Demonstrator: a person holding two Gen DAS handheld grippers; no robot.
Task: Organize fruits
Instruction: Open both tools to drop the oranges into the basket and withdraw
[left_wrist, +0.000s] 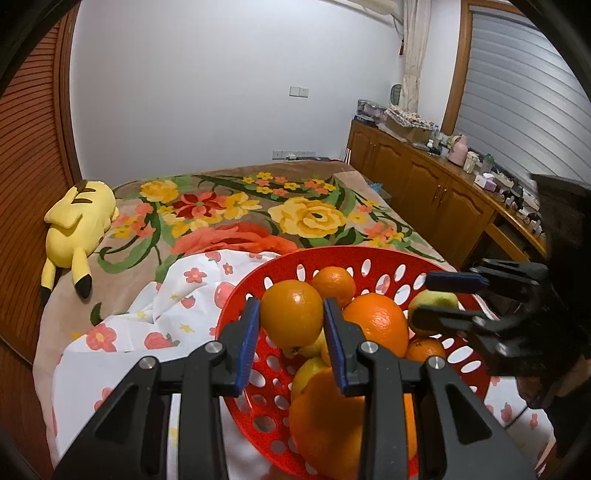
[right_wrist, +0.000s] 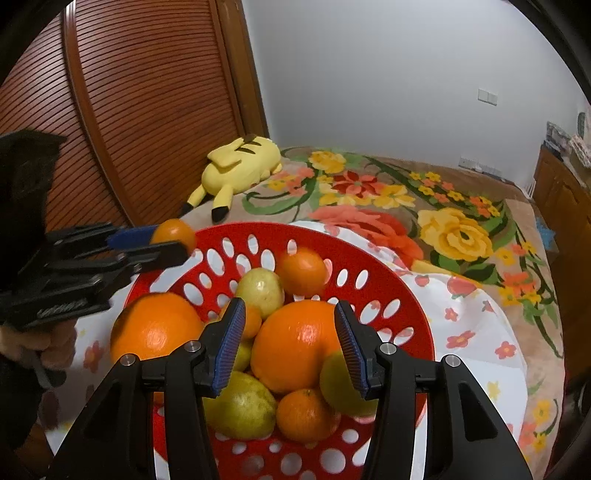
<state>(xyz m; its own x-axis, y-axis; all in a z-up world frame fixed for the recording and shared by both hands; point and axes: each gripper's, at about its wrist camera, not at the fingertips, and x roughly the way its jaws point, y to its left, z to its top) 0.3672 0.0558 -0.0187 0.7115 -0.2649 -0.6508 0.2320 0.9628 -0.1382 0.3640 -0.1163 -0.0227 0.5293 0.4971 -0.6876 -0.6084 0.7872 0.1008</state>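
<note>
- Left tool (left_wrist: 291, 325), black with blue ribbed pads, clenches a small glossy orange (left_wrist: 292, 314) above the round perforated red plastic basket (left_wrist: 255, 280).
- Right tool (right_wrist: 291, 347) hangs released over piled fruit; the bed's edge is near.

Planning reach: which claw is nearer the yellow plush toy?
Left. The left claw, gripping an orange, is at the basket rim nearest the plush toy; the right claw hangs over the basket's middle, farther off.
</note>
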